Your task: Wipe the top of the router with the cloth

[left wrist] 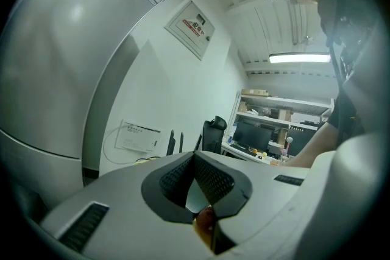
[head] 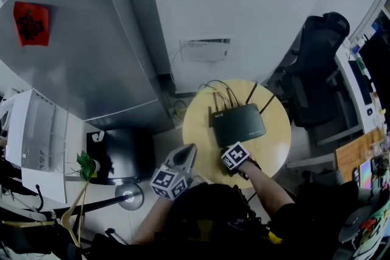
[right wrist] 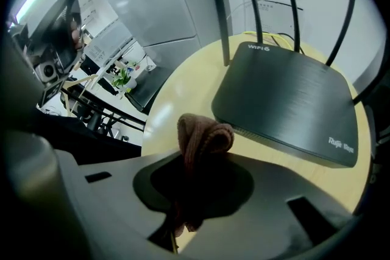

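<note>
A black router (head: 237,122) with several upright antennas lies on a small round yellow table (head: 201,125); the right gripper view shows its flat top (right wrist: 286,97) just ahead. My right gripper (head: 233,155) hovers at the router's near edge. It (right wrist: 198,161) is shut on a brown knitted cloth (right wrist: 204,136), whose bunched end pokes out past the jaws above the table, short of the router. My left gripper (head: 187,152) hangs off the table's near left edge. It (left wrist: 195,161) is shut, holds nothing and points up at the wall.
A grey refrigerator (head: 73,39) stands at the left, and a white wall box (head: 205,49) is behind the table. Cables (head: 216,89) run from the router's back. A black office chair (head: 317,70) and a desk (head: 359,88) are at the right. A black box (head: 122,149) and a plant (head: 87,164) sit low left.
</note>
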A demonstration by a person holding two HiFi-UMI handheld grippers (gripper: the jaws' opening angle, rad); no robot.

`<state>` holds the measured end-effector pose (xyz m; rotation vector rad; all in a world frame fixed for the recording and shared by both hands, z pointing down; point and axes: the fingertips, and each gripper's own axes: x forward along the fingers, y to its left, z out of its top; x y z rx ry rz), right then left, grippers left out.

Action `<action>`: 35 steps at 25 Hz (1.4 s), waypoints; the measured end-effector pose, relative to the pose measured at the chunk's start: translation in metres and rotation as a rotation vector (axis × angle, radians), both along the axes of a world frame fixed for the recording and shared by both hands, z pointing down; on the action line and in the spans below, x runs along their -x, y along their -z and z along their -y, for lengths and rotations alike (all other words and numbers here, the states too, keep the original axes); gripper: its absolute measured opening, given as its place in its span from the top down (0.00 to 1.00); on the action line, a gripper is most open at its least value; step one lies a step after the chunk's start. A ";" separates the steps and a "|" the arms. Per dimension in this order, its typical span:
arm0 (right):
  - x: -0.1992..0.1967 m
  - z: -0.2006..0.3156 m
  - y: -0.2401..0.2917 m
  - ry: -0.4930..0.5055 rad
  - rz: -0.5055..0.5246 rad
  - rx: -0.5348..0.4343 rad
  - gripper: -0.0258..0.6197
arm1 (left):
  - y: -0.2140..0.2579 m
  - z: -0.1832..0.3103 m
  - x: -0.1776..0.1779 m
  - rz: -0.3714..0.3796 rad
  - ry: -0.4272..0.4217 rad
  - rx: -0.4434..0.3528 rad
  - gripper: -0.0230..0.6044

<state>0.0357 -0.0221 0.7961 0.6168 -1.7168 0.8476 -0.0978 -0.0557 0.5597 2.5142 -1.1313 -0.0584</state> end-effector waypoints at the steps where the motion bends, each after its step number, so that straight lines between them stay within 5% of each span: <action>1: 0.002 0.000 0.001 0.006 0.004 -0.003 0.87 | 0.000 0.000 0.000 -0.001 0.001 0.001 0.96; 18: 0.061 0.010 0.019 0.017 0.105 -0.073 0.86 | -0.008 -0.004 0.034 -0.013 0.083 0.016 0.96; 22: 0.067 0.040 0.024 -0.154 0.143 -0.120 0.86 | -0.008 -0.004 0.039 -0.011 0.092 0.021 0.96; 30: 0.062 0.105 0.020 -0.745 0.214 0.008 0.87 | -0.017 -0.005 0.059 -0.005 0.114 0.058 0.96; 35: 0.064 0.112 0.012 -0.792 0.153 -0.019 0.87 | -0.024 -0.001 0.075 -0.014 0.142 0.079 0.96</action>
